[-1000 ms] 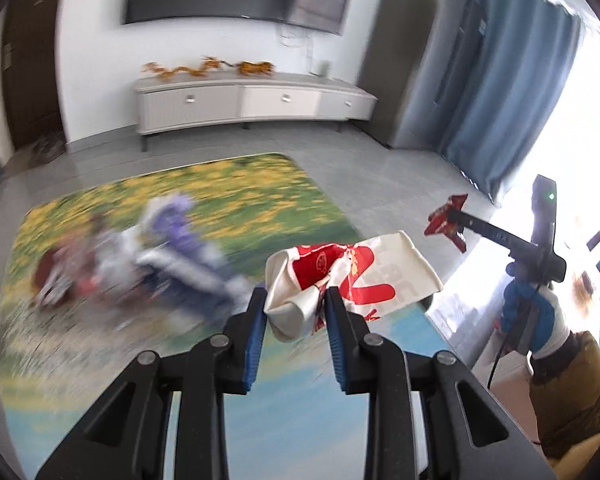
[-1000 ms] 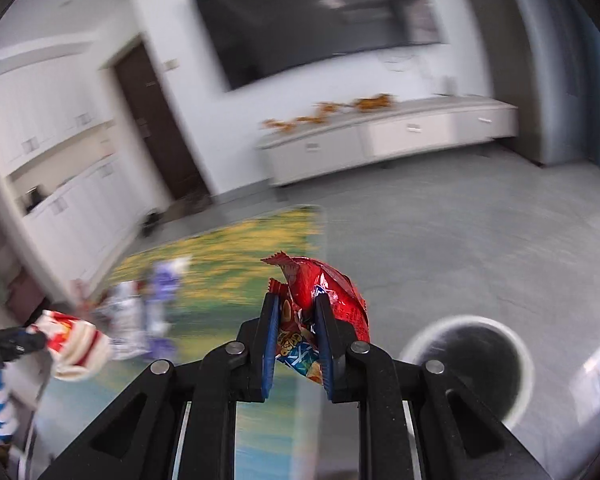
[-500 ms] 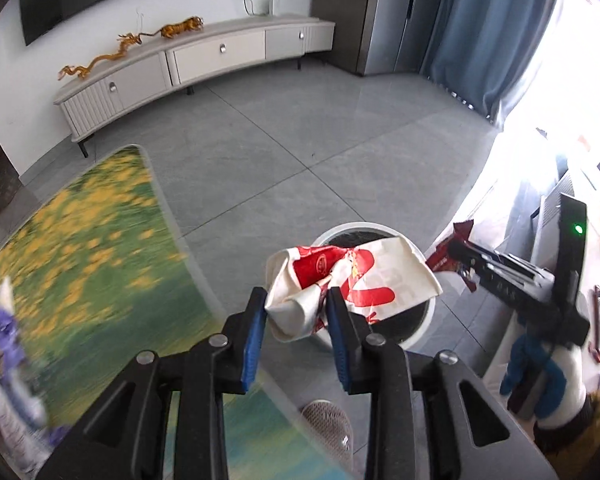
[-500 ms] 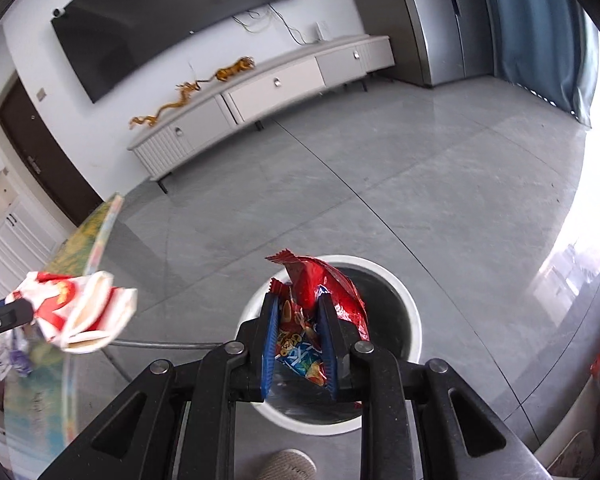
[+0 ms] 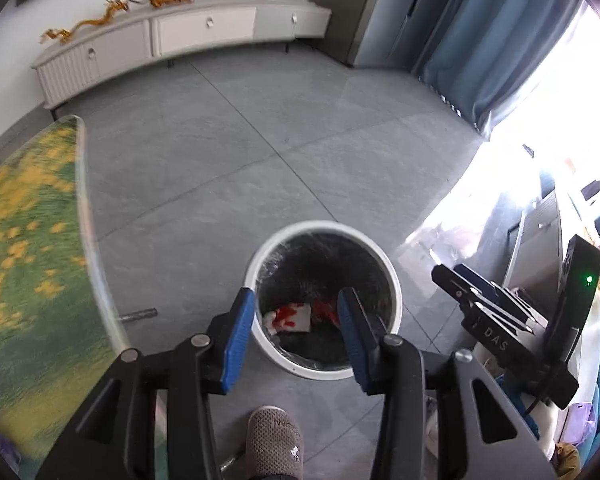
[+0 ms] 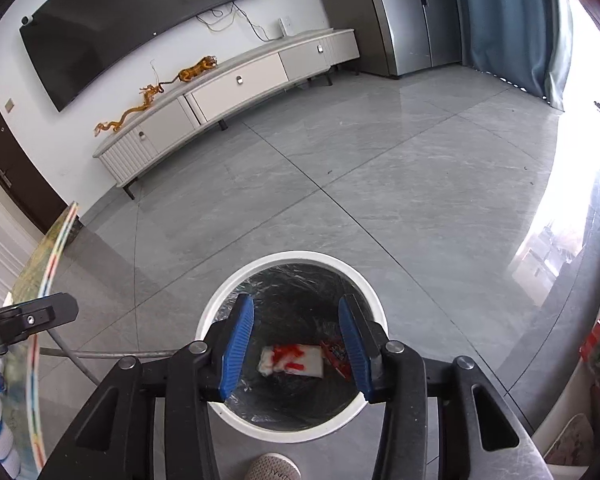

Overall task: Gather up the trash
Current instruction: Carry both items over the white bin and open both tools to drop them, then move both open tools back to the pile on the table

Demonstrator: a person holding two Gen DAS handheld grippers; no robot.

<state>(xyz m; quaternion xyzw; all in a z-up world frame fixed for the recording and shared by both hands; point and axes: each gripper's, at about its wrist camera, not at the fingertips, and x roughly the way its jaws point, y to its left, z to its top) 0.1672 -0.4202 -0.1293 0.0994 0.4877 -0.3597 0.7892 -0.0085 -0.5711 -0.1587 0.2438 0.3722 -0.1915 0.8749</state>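
Both grippers, L point(image 5: 296, 312) & R point(image 6: 296, 328), had just been opening w/ nothing between jaws, over white bin point(image 6: 220, 412) holding white-red wrapper point(image 6: 292, 362) & red packet point(image 6: 336, 356).

Grey tiled floor point(image 6: 380, 184) — white bin point(image 6: 220, 312) on it, slippered foot point(image 5: 274, 436) just beside.

Both cameras ride behind their own fingers, tipped steeply down from close above the white bin point(image 5: 396, 312) on the grey floor point(image 5: 260, 160). The left view looks from the table point(image 5: 28, 280) side; the right sits straighter over it. Both share the bin, the floor and the far cabinet point(image 6: 236, 88).
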